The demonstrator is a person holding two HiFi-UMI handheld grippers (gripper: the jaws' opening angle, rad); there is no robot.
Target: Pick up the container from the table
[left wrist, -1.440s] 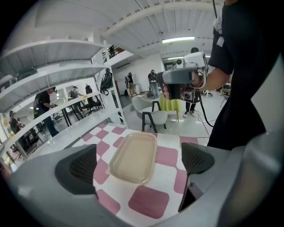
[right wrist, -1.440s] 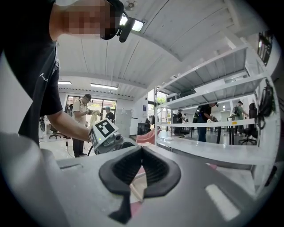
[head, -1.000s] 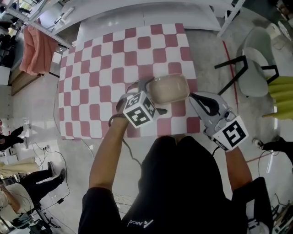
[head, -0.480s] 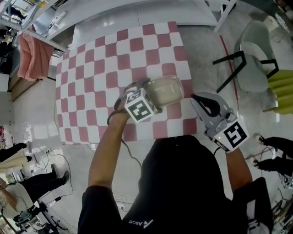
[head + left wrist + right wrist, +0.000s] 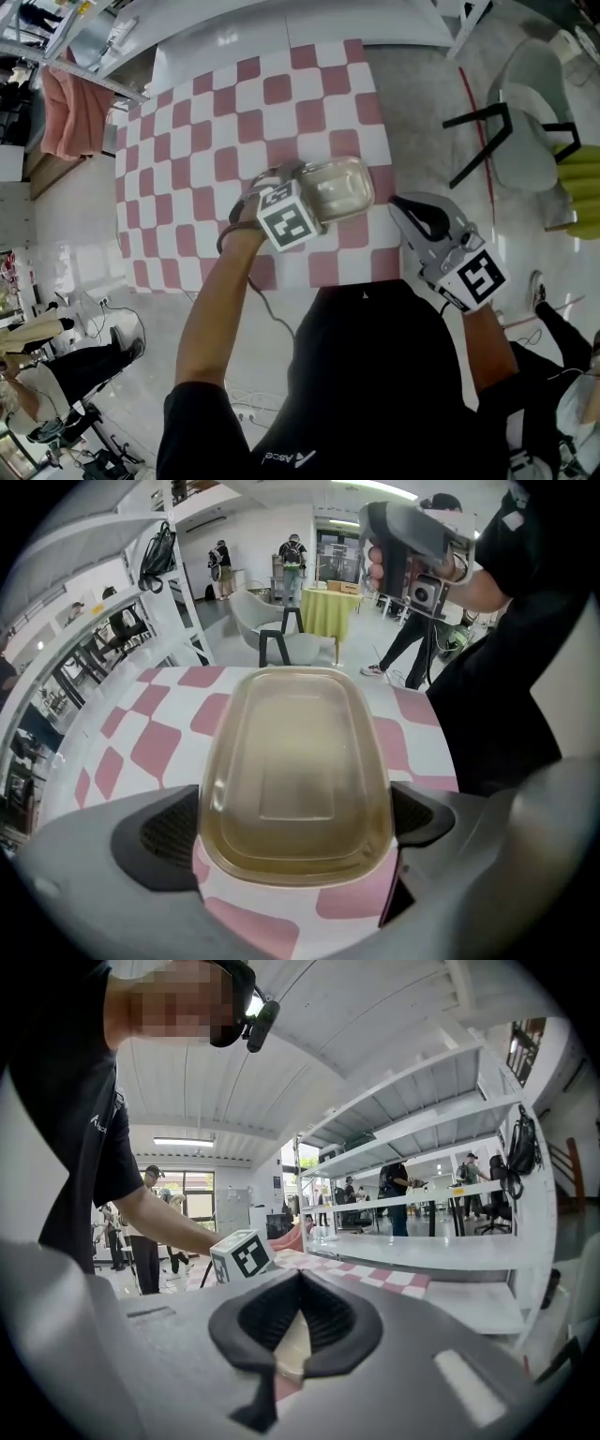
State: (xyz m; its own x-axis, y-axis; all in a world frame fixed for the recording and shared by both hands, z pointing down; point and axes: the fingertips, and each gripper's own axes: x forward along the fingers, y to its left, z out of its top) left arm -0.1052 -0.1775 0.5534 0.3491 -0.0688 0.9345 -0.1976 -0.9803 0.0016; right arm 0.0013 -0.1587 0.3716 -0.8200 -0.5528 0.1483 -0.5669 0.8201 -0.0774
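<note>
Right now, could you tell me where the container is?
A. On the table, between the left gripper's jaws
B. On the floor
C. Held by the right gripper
A: the container sits on the table, with the left gripper straddling it.

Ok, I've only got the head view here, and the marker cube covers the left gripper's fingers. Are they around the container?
Observer: Yes. In the left gripper view the left gripper has one finger at each long side of the container, near its closer end. Whether they press on it, I can't tell.
Operator: Is it off the table?
Observer: No, it looks to rest flat on the checked cloth.
Operator: And the right gripper's fingers?
Observer: The right gripper has its fingers shut together, with nothing held.
</note>
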